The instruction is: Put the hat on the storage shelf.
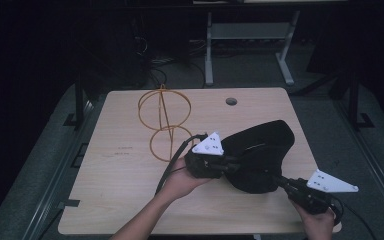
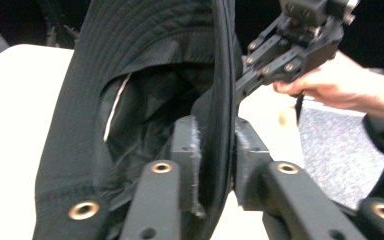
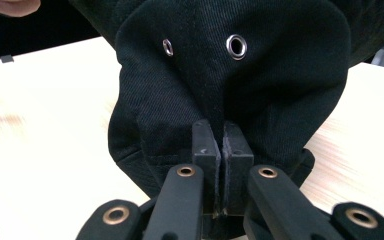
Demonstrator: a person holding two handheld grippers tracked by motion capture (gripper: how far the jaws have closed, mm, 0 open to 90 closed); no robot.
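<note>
High view is showing me holding a black bucket hat up over the right half of the wooden table, one gripper at each side of it. My left gripper is biting the brim on the near-left side, and my right gripper is coming in from the near-right corner. In the left gripper view, my pads are pinching the brim edge between them, with the hat's lining and a pale seam strip facing the camera and my other gripper gripping the same brim farther up. In the right gripper view, the jaws are pressed together on a fold of the crown fabric, just below two metal eyelets. A gold wire stand made of rings is waiting at the far left of the table, well apart from the hat. I am judging that I am in the carrying step, with the hat lifted and stretched between both tools. Next I am needing to swing it left toward the stand, keeping both pinches firm so the soft cloth is not sagging, and bring the opening down over the top ring
</note>
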